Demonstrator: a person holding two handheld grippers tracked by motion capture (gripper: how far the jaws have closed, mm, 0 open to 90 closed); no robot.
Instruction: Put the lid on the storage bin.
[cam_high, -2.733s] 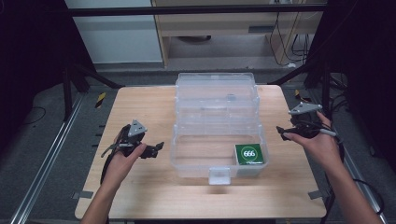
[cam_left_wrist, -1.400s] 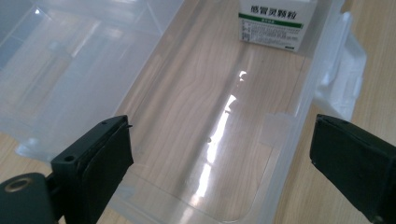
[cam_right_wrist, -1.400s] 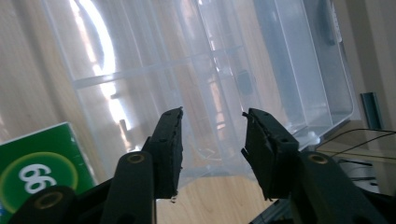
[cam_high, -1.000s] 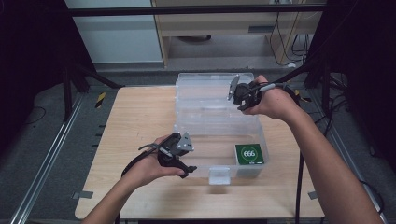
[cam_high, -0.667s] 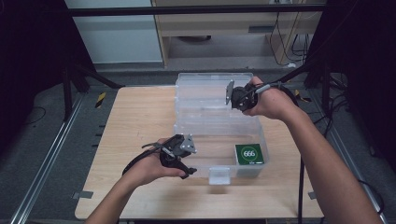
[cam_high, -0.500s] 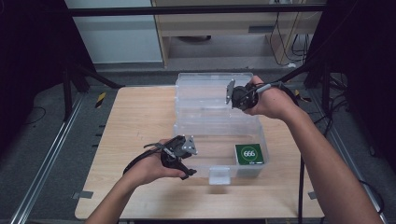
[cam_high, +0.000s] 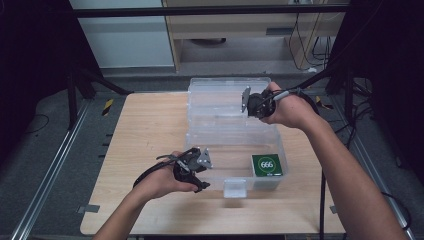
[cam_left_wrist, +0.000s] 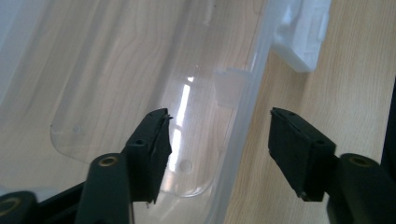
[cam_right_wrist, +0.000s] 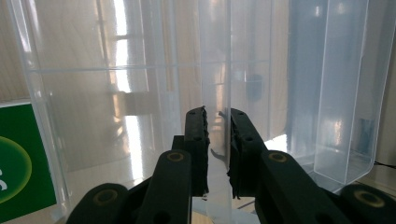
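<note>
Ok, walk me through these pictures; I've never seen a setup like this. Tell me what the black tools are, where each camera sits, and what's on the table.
A person stands at a wooden table with a two-jaw hand-held gripper in each hand. The high view comes from a fixed camera above, looking down. The other two pictures come from small cameras riding on the grippers, looking along their black jaws.

On the table sits a clear plastic box, with its lid open at the far side. Inside lies a green card marked 666.

The left hand-held gripper is open, its jaws either side of the box's near wall, not yet closed. The right hand-held gripper has its jaws nearly together around a thin clear edge, apparently the lid's.
</note>
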